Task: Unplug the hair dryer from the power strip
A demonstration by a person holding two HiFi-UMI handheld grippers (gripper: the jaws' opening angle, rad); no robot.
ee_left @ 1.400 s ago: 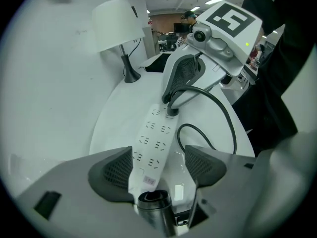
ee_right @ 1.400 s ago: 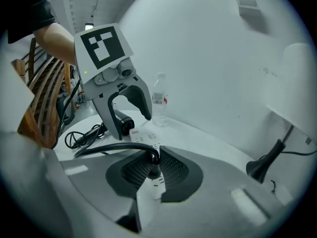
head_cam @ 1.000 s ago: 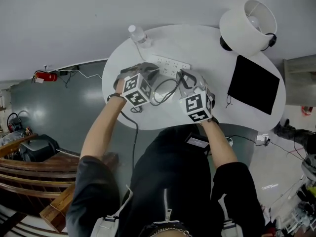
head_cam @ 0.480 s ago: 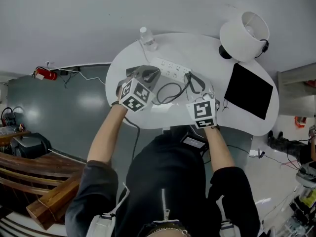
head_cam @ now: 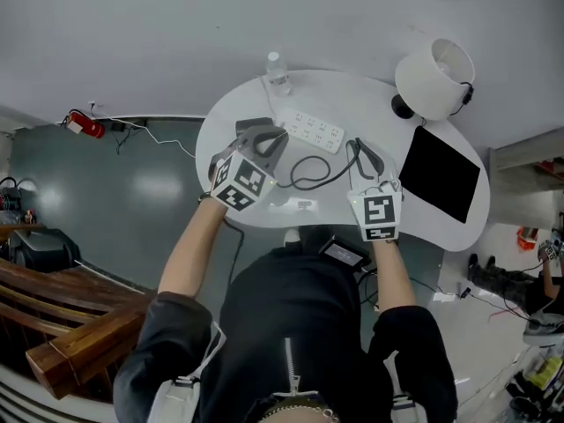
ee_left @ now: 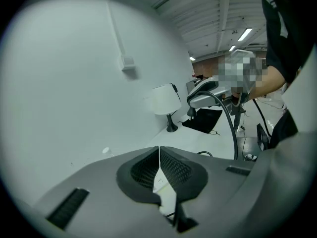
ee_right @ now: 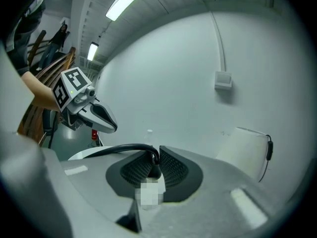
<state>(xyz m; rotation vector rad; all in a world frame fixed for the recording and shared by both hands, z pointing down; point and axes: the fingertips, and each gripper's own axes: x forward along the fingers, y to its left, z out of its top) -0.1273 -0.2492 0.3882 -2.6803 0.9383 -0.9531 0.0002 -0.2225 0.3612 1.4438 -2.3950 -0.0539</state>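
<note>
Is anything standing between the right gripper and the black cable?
Nothing visible does. The black cable passes between the fingers of the right gripper, which are closed on it. The left gripper is shut with nothing in it and is apart from the cable.

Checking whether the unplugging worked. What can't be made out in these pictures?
- Plug end of the cord in the right gripper: right gripper view, a blurred patch covers it.
- Sockets of the power strip: head view, too small to tell if empty.
- The hair dryer: not recognisable in any view.
</note>
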